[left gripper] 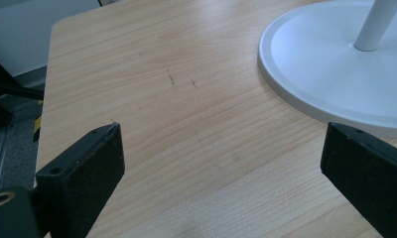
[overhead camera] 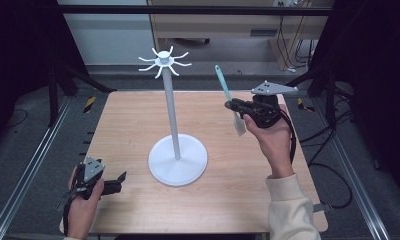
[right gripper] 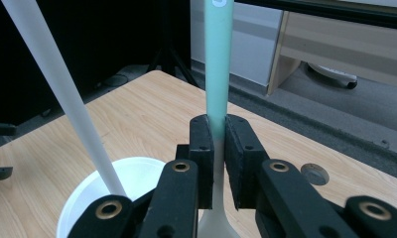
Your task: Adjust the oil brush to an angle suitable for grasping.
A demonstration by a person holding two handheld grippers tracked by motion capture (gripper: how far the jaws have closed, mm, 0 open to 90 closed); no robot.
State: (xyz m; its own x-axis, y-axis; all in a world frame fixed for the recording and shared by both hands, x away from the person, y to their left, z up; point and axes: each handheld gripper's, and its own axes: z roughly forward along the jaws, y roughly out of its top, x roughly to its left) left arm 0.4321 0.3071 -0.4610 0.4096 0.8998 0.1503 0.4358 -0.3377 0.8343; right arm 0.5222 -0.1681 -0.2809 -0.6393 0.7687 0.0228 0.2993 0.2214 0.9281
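Two claws: right claw [right gripper: 214, 163] clamps spatula [right gripper: 219, 64] upright; left claw [left gripper: 221, 168] wide, seemingly empty.

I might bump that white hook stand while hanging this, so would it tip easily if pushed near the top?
Probably somewhat. The stand has a tall, thin pole, so a push near the hooks gets leverage. Its wide round base lies flat on the table, which should resist light nudges.

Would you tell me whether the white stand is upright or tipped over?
Upright: the stand has its round base flat on the table.
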